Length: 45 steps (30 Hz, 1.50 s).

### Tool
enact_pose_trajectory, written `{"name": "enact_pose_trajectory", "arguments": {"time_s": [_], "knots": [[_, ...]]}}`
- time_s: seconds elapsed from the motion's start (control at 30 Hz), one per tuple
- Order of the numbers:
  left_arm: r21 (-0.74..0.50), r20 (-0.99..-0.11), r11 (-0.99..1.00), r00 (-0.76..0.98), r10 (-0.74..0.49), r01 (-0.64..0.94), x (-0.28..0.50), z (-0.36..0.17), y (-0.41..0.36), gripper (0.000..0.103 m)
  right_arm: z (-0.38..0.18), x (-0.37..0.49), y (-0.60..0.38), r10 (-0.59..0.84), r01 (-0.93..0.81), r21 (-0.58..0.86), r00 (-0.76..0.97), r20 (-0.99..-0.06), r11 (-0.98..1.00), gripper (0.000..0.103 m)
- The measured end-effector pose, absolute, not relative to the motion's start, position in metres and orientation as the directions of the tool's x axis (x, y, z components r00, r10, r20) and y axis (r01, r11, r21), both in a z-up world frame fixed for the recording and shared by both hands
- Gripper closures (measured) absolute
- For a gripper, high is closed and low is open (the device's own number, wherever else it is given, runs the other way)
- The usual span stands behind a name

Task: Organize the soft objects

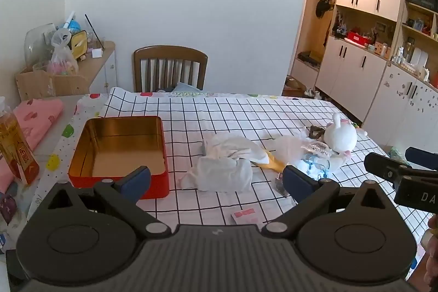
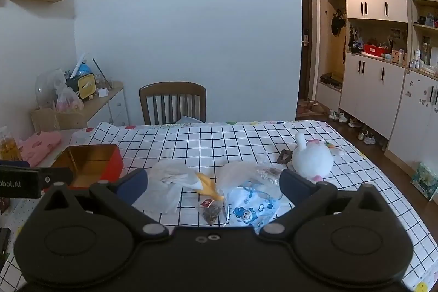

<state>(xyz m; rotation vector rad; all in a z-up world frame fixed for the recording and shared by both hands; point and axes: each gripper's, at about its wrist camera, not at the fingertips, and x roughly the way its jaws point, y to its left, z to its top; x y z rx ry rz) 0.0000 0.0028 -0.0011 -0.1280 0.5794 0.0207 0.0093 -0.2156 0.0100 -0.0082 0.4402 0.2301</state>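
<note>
Left gripper [image 1: 216, 178] and right gripper [image 2: 213, 189] both spread wide, empty, above the table. Step: approach (nothing packed yet). White cloth [image 1: 227, 163], plush toy [image 2: 312, 159] lie right of empty red tin [image 1: 117, 155]. Next: descend, pinch cloth.

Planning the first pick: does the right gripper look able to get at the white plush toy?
Probably yes. The right gripper is open, and the white plush toy lies uncovered ahead to its right, with only a brown scrunchie beside it.
</note>
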Motion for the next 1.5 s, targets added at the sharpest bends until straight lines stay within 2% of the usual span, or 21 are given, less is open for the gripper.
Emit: {"name": "enact_pose_trajectory", "arguments": {"time_s": [1.03, 1.3, 1.5], "knots": [[-0.087, -0.536, 0.995, 0.844, -0.013, -0.04, 0.001, 0.004, -0.002, 0.0, 0.015, 0.009, -0.219, 0.219, -0.22, 0.048, 0.88, -0.421, 0.974, 0.0], [-0.035, -0.505, 0.998, 0.863, 0.03, -0.055, 0.0, 0.007, -0.009, 0.0, 0.015, 0.009, -0.22, 0.217, -0.219, 0.045, 0.882, -0.417, 0.975, 0.0], [-0.039, -0.481, 0.997, 0.876, 0.036, -0.063, -0.001, 0.009, -0.007, 0.0, 0.014, 0.009, -0.22, 0.218, -0.219, 0.046, 0.882, -0.418, 0.975, 0.0]]}}
